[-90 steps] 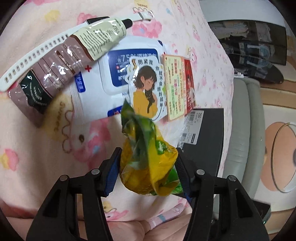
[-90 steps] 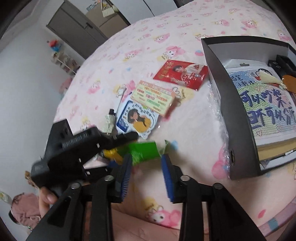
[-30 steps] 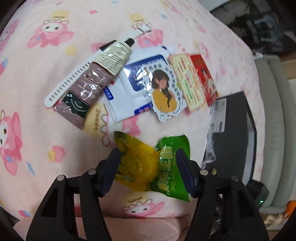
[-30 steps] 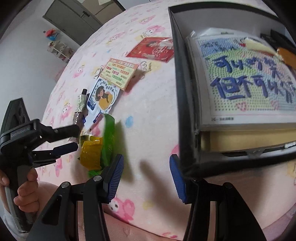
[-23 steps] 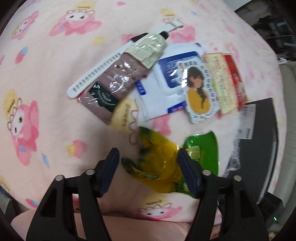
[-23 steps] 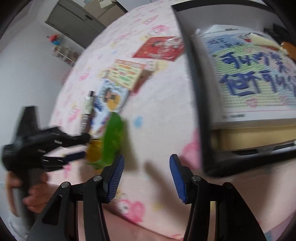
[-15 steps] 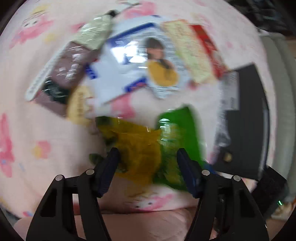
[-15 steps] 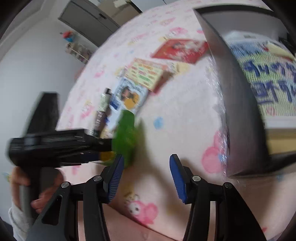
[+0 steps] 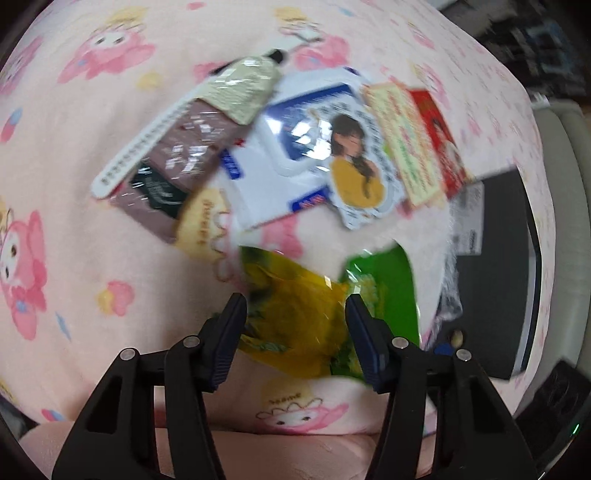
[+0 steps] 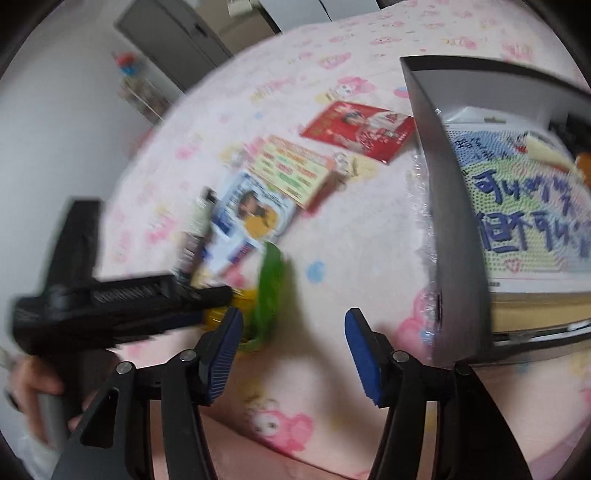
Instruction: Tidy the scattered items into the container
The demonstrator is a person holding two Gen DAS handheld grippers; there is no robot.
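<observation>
A yellow and green snack bag (image 9: 317, 306) lies on the pink bedspread between the open fingers of my left gripper (image 9: 293, 326); whether the pads touch it I cannot tell. It also shows in the right wrist view (image 10: 267, 280). My right gripper (image 10: 291, 350) is open and empty, just right of the bag. The black box (image 10: 458, 236) stands to the right, holding a bead picture (image 10: 524, 206). Beyond the bag lie a brown tube (image 9: 192, 147), a white wipes pack (image 9: 284, 162), a girl sticker (image 9: 354, 166), a yellow-green card (image 9: 406, 144) and a red card (image 9: 439, 136).
A white toothed strap (image 9: 140, 151) lies under the tube. The box's dark side (image 9: 495, 258) with crinkled plastic wrap is close on the bag's right. The bed edge runs just below both grippers. A grey cabinet (image 10: 173, 33) stands far back.
My left gripper, shut on the bag three seconds ago, has opened; the bag lies on the bedspread. My right gripper has swung from the box toward the bag. Both views are blurred.
</observation>
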